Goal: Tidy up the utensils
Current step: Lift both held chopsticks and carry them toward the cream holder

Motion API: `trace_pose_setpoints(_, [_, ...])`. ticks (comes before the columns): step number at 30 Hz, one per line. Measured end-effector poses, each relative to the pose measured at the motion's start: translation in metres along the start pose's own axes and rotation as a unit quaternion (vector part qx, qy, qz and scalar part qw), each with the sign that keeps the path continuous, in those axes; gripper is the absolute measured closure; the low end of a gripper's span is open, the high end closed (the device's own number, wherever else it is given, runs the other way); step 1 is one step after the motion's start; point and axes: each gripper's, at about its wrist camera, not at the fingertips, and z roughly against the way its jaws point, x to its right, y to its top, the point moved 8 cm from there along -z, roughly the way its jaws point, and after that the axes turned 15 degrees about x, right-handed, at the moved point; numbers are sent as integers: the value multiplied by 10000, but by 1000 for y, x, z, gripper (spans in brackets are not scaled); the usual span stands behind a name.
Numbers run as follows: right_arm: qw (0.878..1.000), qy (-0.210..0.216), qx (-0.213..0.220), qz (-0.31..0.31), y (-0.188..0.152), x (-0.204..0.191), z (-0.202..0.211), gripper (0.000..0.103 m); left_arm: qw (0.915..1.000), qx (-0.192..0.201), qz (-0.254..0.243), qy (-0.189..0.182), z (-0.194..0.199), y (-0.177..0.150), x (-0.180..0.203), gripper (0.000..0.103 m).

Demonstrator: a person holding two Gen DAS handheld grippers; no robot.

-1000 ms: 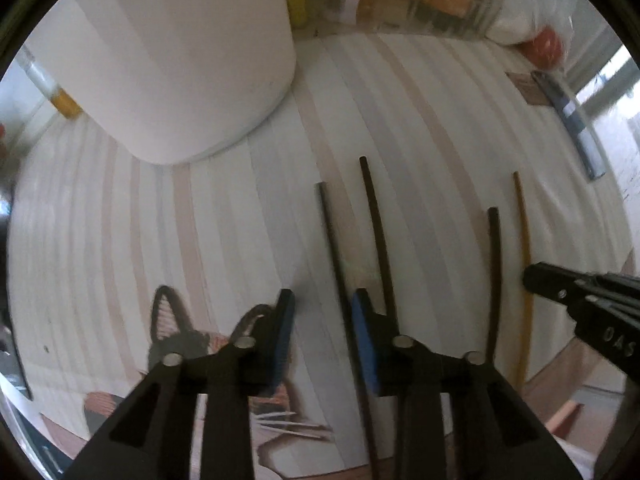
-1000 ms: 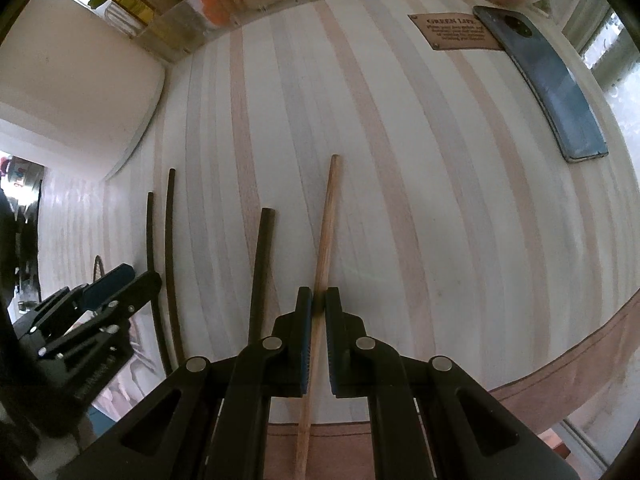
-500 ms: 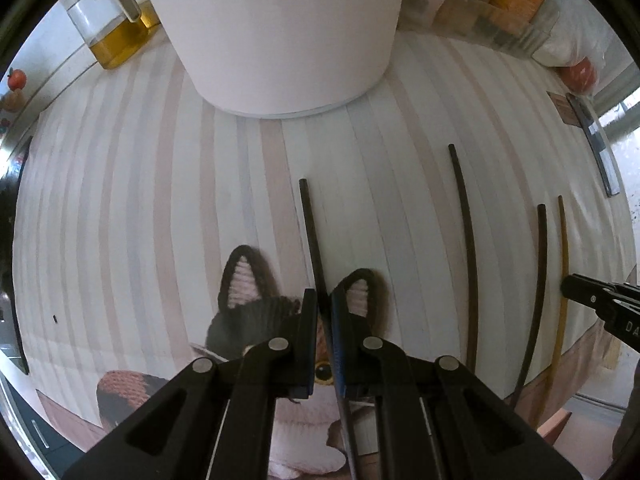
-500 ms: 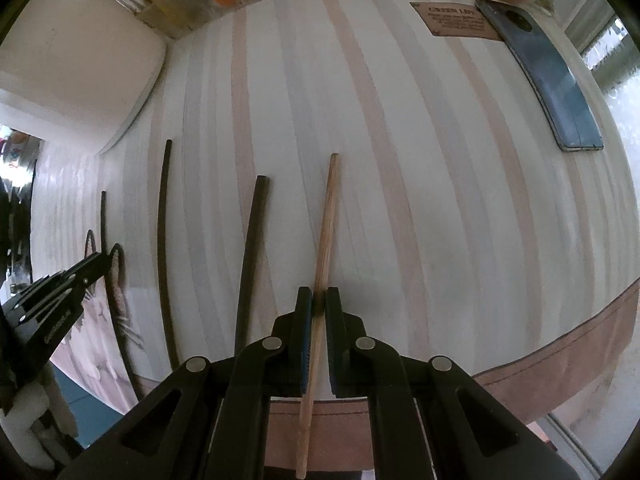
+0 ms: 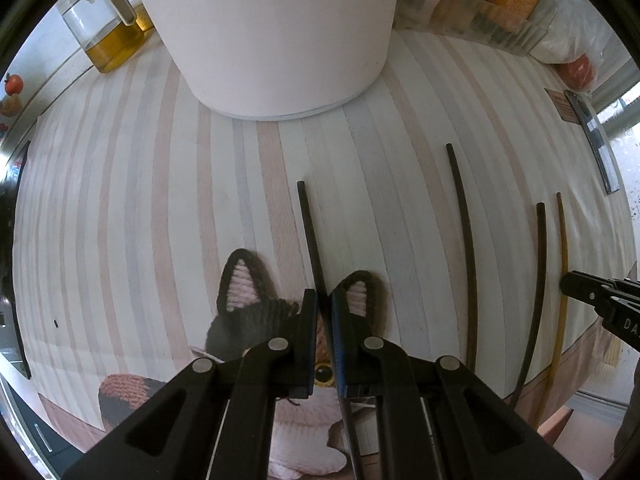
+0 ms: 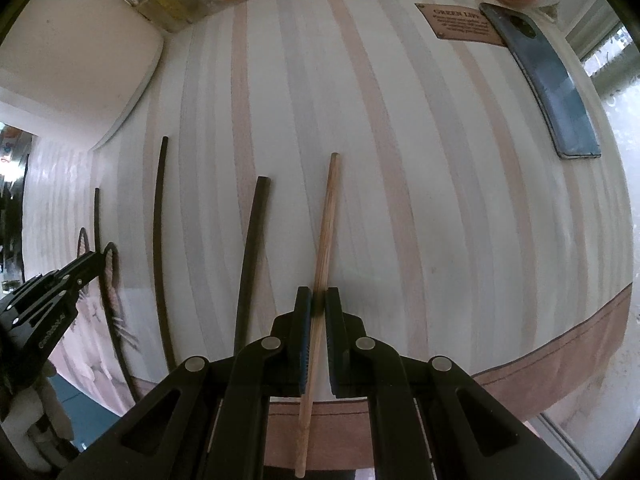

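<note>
Four chopsticks lie on the striped cloth [image 6: 440, 184], roughly parallel, ends pointing away from the cameras.

Left view, nearest: left gripper [image 5: 325, 300] pointing down, jaws closed on a thin dark chopstick [image 5: 310, 232]. The stick runs between the blue pads [image 5: 339, 344] and out ahead over the cloth; its near end passes under the gripper body. Below the jaws — a knitted cat-face mat [image 5: 256, 312], two ears showing on either side of the fingers.

Right of that, a second dark chopstick [image 5: 464, 240] lies free on the cloth, well apart from the held one. Further right, a third dark chopstick [image 5: 538, 272], with a tan chopstick [image 5: 563, 248] just beside it. The right gripper's tip meets the tan stick at the frame edge.

Right view, nearest: right gripper [image 6: 319, 304] pointing down, jaws pinched on the tan chopstick [image 6: 326, 220] about a third of the way up its length. Whether the stick is lifted off the cloth or only pressed to it — cannot tell.

Further back: white container [image 5: 276, 32] on the cloth, behind the left gripper. Glass jug [image 5: 104, 28] with amber liquid to its left. A phone [image 6: 548, 92] lies at the far right, with a brown label [image 6: 460, 24] beside it. Clear bins [image 5: 480, 12] with packets along the back edge, contents blurred.
</note>
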Motion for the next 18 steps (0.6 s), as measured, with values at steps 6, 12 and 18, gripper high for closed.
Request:
trace_pose_setpoints(6, [10000,-81,47,13,-4,-3,3,96,10000,44,-47,54,-1,-1,1,98])
trace_pose_setpoints(12, [9996,-147,251,-2,-6,-10,5,96,9998,164,-60,94,2,2,8,100])
trace_pose_setpoints(18, [9971,211,632,-357,-8,-11,20,97,9990,422,-6,-125,31,13,11,100])
